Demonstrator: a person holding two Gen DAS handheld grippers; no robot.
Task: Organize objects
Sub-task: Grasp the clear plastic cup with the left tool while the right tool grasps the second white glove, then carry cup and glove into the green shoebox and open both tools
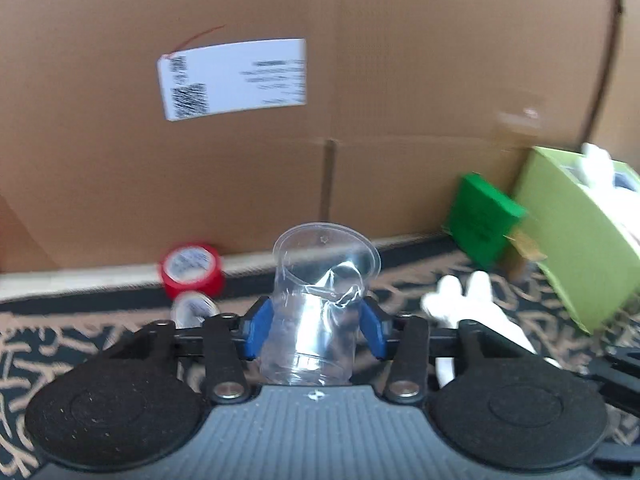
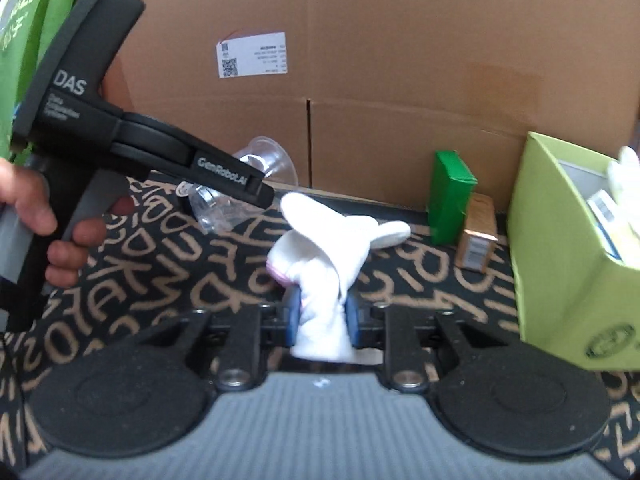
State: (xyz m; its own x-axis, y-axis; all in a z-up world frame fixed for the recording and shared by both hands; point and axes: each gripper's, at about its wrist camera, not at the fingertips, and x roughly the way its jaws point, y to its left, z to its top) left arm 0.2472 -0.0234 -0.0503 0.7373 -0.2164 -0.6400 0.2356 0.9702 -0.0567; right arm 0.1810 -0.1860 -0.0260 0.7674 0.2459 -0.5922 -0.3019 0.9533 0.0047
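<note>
Jaws on the left gripper (image 1: pixel 316 330) pinch a clear plastic cup (image 1: pixel 320 304); the right gripper (image 2: pixel 322 316) clamps a white plush bunny (image 2: pixel 320 248) on the patterned rug (image 2: pixel 160 272). Cardboard box (image 2: pixel 400 60) walls off the back, lime-green box (image 2: pixel 560 264) crowds the right.

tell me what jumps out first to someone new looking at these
The left gripper pinches a crumpled clear plastic cup at the centre of its view, and the right gripper clamps a white plush rabbit toy. Behind both stands a big brown cardboard box; a lime-green open bin sits at right.
</note>
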